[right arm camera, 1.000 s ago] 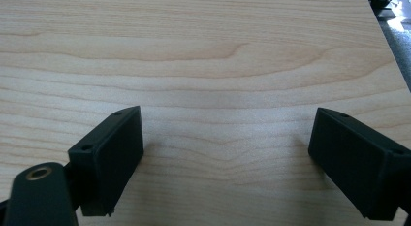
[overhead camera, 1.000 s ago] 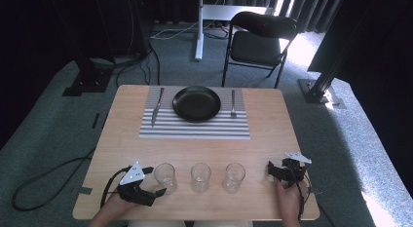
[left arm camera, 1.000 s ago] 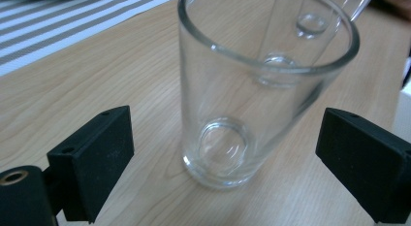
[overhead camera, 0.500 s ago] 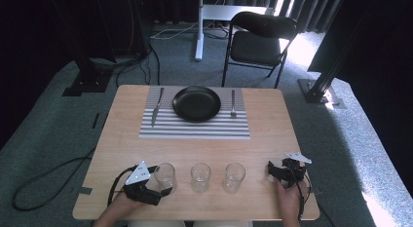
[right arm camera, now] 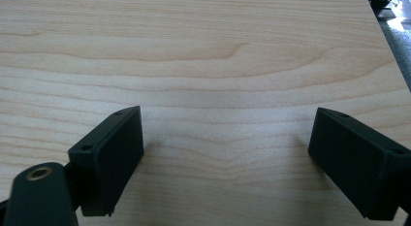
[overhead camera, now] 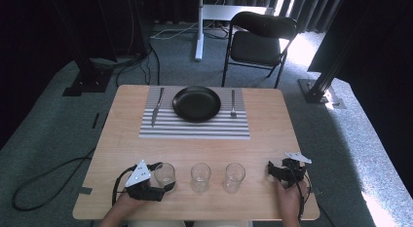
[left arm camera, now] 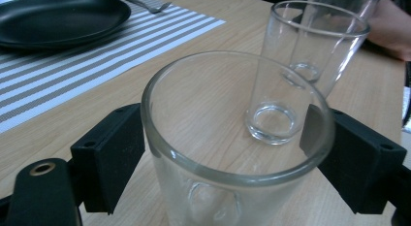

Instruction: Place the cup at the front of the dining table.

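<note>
Left gripper [left arm camera: 232, 168] straddles leftmost drinking glass [left arm camera: 232, 153] near table's [overhead camera: 272, 139] front edge, jaws at its sides, contact unclear | right gripper [right arm camera: 228, 158] wide open, empty | step, judged: grasping; next: close, lift upright.

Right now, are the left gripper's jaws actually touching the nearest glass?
Cannot tell. In the left gripper view the left gripper has its jaws on both sides of the nearest glass, right at its wall, but the glass rim hides whether they press it.

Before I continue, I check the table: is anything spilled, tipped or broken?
Nothing stands out. The three clear drinking glasses stand upright and empty; the black round plate sits on the striped placemat.
</note>
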`<state>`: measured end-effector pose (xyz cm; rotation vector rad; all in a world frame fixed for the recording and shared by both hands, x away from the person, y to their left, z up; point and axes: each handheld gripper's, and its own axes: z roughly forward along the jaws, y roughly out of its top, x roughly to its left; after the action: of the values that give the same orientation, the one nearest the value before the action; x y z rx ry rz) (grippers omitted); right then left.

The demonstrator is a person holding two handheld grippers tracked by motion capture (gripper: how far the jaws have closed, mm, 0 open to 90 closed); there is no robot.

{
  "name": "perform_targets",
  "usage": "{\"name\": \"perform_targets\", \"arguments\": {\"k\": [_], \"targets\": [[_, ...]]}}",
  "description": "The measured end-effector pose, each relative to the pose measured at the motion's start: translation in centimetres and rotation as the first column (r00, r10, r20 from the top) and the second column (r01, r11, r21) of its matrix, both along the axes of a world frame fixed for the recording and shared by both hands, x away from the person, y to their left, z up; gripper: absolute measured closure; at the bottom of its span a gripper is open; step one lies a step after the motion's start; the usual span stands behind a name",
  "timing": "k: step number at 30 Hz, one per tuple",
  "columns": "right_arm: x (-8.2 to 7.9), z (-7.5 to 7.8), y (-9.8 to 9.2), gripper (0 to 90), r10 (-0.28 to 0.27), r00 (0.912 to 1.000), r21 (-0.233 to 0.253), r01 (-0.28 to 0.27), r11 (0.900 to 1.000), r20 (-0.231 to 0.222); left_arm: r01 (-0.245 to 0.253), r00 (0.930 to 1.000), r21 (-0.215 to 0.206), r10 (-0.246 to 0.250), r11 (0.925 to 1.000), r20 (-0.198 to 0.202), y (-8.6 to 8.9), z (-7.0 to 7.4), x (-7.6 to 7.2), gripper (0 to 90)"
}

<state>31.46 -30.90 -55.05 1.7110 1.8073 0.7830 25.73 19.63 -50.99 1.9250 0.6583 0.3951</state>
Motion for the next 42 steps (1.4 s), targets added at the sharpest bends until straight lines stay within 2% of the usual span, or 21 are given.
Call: {"name": "perform_targets", "arguments": {"k": [1,4,6,8,13,16,18,24,28,33,35,38,41,42], "targets": [[0.0,0.0,0.0,11.9,-0.001,1.0000,0.001,0.001,1.000,0.000,-0.004,1.0000,-0.007,0.004,1.0000,0.003,0.0,0.0,0.0,22.1],[0.0,0.0,0.0,11.8,0.000,1.0000,0.001,0.000,1.000,0.000,-0.001,1.0000,-0.032,0.001,0.9995,0.001,0.1,0.1,0.0,23.0],[0.0,0.0,0.0,11.9,0.000,1.0000,0.000,0.000,1.000,0.000,-0.006,0.9997,-0.024,0.005,0.9997,-0.026,-0.1,-0.1,0.2,23.3],[0.0,0.0,0.0,11.9,0.000,1.0000,0.000,0.000,1.000,0.000,-0.004,0.9996,-0.019,0.003,0.9998,-0.029,-0.3,-0.3,0.2,25.3],[0.0,0.0,0.0,11.9,-0.001,1.0000,0.000,0.001,1.000,0.000,-0.021,0.9998,0.010,0.021,0.9997,-0.003,-0.5,-0.2,0.0,29.1],[0.0,0.0,0.0,11.9,0.000,1.0000,0.000,0.000,1.000,0.000,-0.013,0.9999,0.028,0.013,0.9995,-0.002,-0.5,-0.1,0.0,29.4],[0.0,0.0,0.0,11.9,0.000,1.0000,0.000,0.000,1.000,0.000,-0.018,0.9998,0.025,0.018,0.9995,-0.011,-0.5,0.0,0.2,29.5],[0.0,0.0,0.0,11.9,0.000,1.0000,0.000,0.000,1.000,0.000,-0.026,0.9996,0.062,0.027,0.9977,-0.006,-0.5,0.5,0.3,29.7],[0.0,0.0,0.0,11.9,-0.001,1.0000,0.001,0.001,1.000,0.000,-0.053,0.9985,0.037,0.053,0.9979,-0.016,-0.1,0.5,0.4,29.7],[0.0,0.0,0.0,11.9,0.000,1.0000,0.000,0.000,1.000,0.000,-0.065,0.9979,0.066,0.065,0.9957,-0.002,0.0,0.9,0.5,29.6],[0.0,0.0,0.0,11.9,0.000,1.0000,0.000,0.000,1.000,0.000,-0.070,0.9975,0.060,0.069,0.9958,0.016,0.2,1.1,0.6,29.6],[0.0,0.0,0.0,11.9,-0.001,1.0000,0.001,0.001,1.000,0.001,-0.095,0.9955,0.040,0.095,0.9947,0.012,0.5,1.1,0.9,29.6],[0.0,0.0,0.0,11.9,0.000,1.0000,0.001,0.000,1.000,0.001,-0.116,0.9933,0.043,0.115,0.9924,0.009,0.7,1.2,1.3,29.5],[0.0,0.0,0.0,11.9,0.000,1.0000,0.001,0.000,1.000,0.001,-0.112,0.9936,0.045,0.112,0.9927,-0.004,0.8,1.4,1.6,29.5]]}}
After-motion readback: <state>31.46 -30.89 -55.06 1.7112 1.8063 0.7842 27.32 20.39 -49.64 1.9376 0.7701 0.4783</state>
